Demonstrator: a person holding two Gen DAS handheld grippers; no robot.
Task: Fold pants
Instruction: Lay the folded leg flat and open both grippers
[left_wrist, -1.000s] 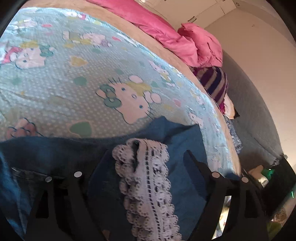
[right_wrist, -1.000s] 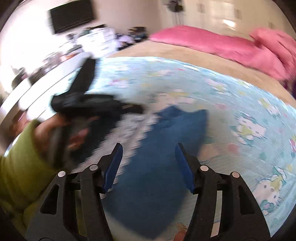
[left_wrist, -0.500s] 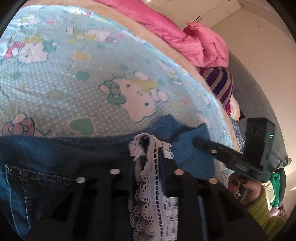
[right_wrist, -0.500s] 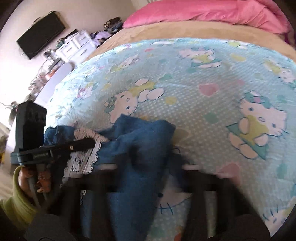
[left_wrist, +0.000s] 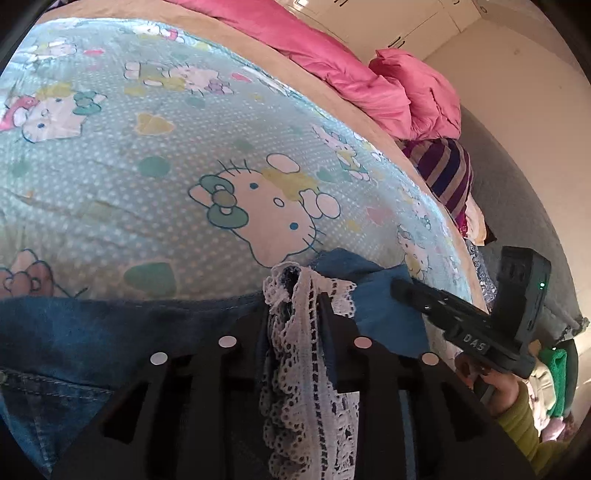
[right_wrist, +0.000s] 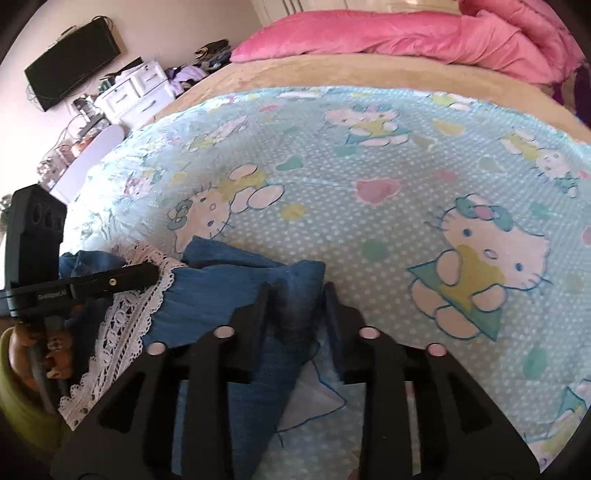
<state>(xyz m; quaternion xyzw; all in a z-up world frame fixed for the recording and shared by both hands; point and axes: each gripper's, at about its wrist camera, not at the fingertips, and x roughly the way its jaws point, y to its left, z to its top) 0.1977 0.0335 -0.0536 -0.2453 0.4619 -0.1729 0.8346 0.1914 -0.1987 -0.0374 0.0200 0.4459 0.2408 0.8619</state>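
Observation:
Blue denim pants (left_wrist: 92, 332) with a white lace hem (left_wrist: 303, 387) lie on the cartoon-cat bedsheet (left_wrist: 147, 184). My left gripper (left_wrist: 295, 291) pinches the bunched lace hem; its jaws are opening slightly, with the lace still filling the gap. The right wrist view shows my right gripper (right_wrist: 295, 288) holding the corner of the other denim leg (right_wrist: 221, 295), jaws also opening a little with cloth between them. Each gripper shows in the other's view: the right gripper (left_wrist: 397, 286) beside the lace, the left gripper (right_wrist: 147, 273) over the lace hem (right_wrist: 125, 325).
A pink duvet (left_wrist: 332, 62) is piled at the head of the bed, with a striped cloth (left_wrist: 447, 173) at the bed's right edge. A white dresser (right_wrist: 136, 92) and a wall TV (right_wrist: 74, 51) stand beyond the bed's left side. A green sleeve (left_wrist: 524, 424) shows.
Both grippers went from wide open to closed on cloth. The right gripper swung down onto the denim leg corner, entering the left wrist view. The left hand barely moved.

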